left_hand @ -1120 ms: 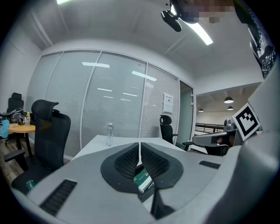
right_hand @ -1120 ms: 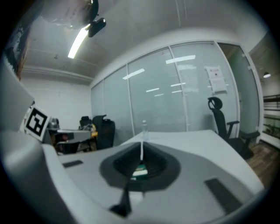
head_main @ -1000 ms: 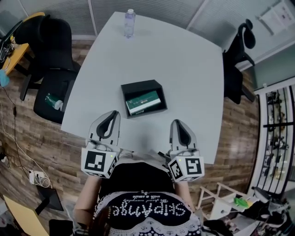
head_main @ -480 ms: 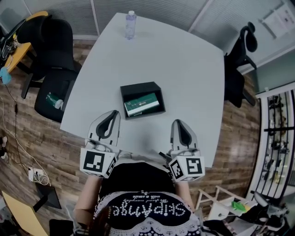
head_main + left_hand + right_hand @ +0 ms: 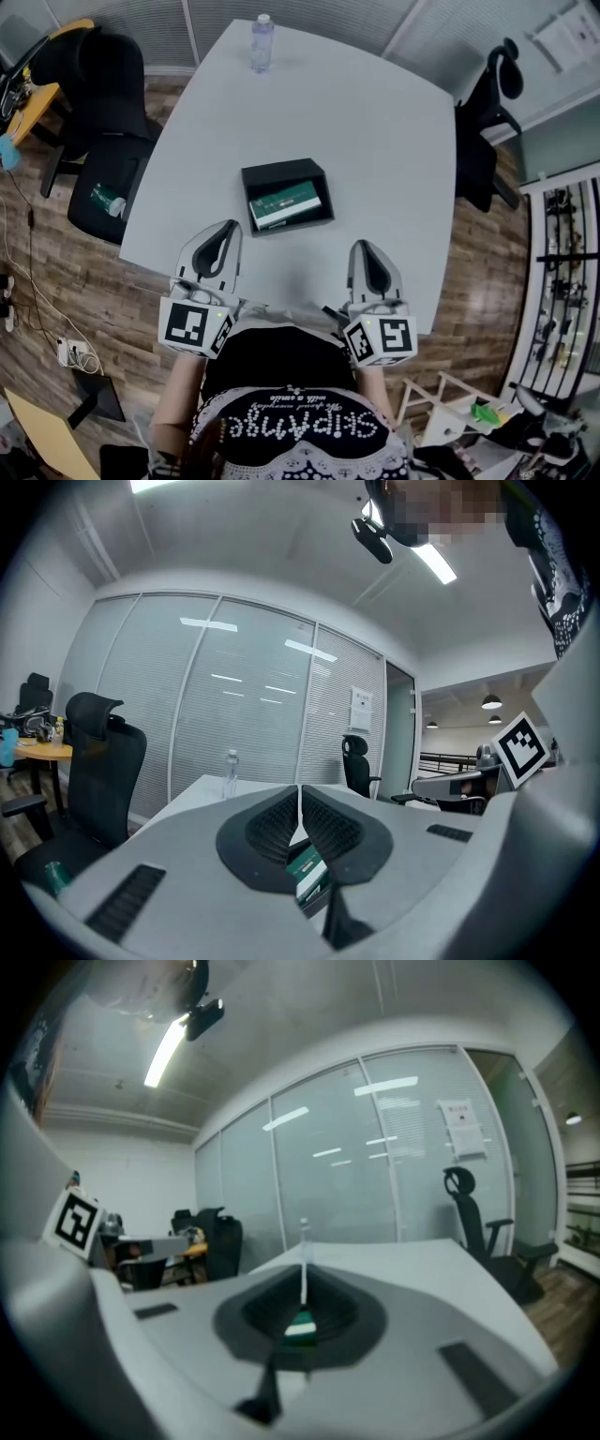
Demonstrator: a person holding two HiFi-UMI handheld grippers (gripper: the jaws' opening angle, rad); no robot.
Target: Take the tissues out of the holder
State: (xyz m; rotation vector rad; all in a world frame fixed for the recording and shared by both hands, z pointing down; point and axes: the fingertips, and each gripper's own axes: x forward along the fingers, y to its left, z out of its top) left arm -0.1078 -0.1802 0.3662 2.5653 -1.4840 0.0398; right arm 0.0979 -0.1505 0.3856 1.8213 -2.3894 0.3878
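Green-and-white tissue pack (image 5: 286, 204) lies inside the black holder (image 5: 281, 172) at frame centre on the tabletop (image 5: 375, 141). Expect it to be light, soft and compressible, with a probably slick wrapper; grip it across its narrow width. The left hand-held gripper (image 5: 228, 228) and right hand-held gripper (image 5: 362, 247) are fully closed and empty, low in the frame, well apart from the holder. Against the earlier frames, neither has advanced; the holder sits marginally higher-left.
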